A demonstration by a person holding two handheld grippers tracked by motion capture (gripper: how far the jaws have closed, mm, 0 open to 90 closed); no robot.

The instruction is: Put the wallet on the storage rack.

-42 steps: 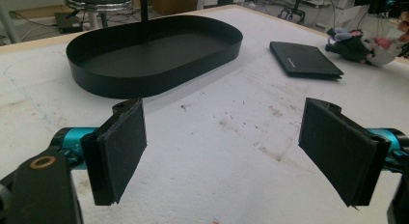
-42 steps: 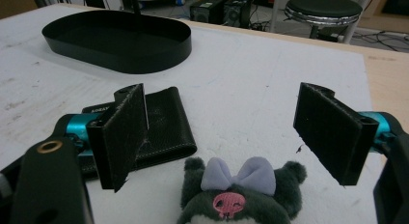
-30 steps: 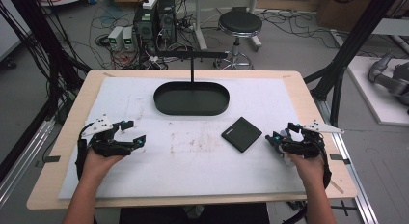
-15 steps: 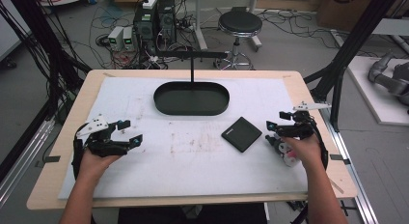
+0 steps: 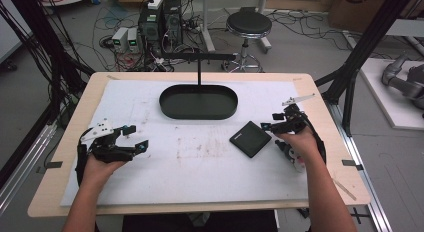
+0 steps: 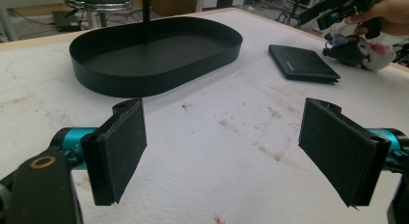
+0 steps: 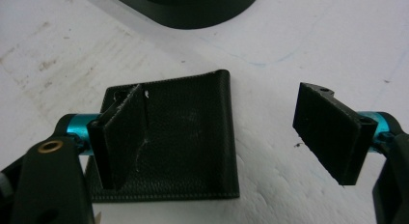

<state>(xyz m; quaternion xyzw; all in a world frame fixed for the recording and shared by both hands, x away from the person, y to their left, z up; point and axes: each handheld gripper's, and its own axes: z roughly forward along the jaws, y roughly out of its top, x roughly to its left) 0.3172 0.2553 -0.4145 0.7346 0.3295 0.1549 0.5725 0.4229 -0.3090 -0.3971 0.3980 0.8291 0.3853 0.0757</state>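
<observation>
Right gripper [image 5: 270, 126], jaws wide above flat black wallet [image 7: 169, 137]: risk of pads skidding off its thin edge; left gripper [image 5: 134, 140] wide, idle.

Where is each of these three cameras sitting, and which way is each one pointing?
High view: above the person's side, facing forward and down on the table; both forearms, left gripper and right gripper show.
Left gripper view: rides the left gripper, looking across to the black tray; its open jaws show.
Right gripper view: rides the right gripper, looking down on the black wallet; its open jaws show.
All three share the wallet and tray.
</observation>
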